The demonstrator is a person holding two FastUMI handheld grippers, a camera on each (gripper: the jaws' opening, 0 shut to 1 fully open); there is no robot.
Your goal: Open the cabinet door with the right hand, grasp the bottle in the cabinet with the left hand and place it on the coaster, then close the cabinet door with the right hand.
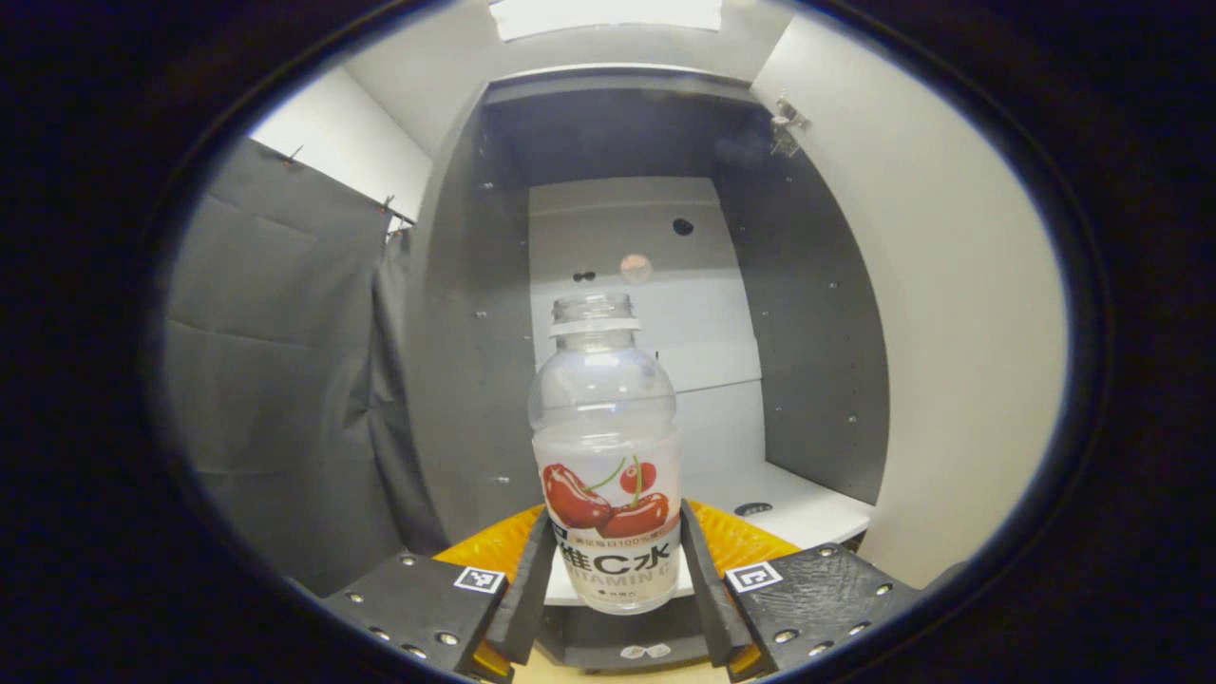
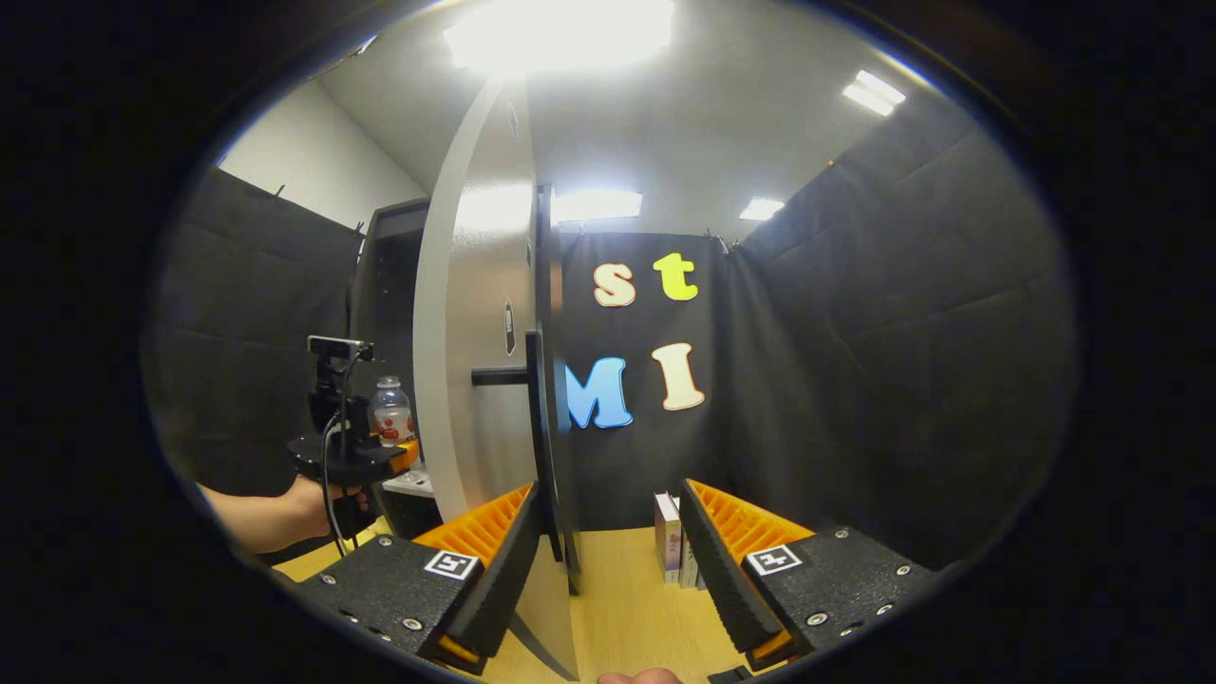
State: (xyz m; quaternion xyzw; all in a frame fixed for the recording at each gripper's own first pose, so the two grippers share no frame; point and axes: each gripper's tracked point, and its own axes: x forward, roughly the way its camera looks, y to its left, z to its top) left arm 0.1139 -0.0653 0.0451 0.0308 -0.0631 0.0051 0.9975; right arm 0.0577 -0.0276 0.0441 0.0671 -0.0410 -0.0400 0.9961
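While left tongs (image 1: 613, 579) clamp the bottle (image 1: 608, 456) (uncapped), right tongs (image 2: 608, 560) gape astride the door (image 2: 475, 361).

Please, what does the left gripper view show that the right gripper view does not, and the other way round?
Left gripper view: the inside of the cabinet with its white shelf, a hinge on the cabinet door, and the left tool with its fingers against both sides of the capless bottle.
Right gripper view: the door's outer face with its handle, boxes on the table, a hand holding the left tool, and the open right tool with the door's edge between its fingers.
Shared: bottle, open cabinet door, cabinet.
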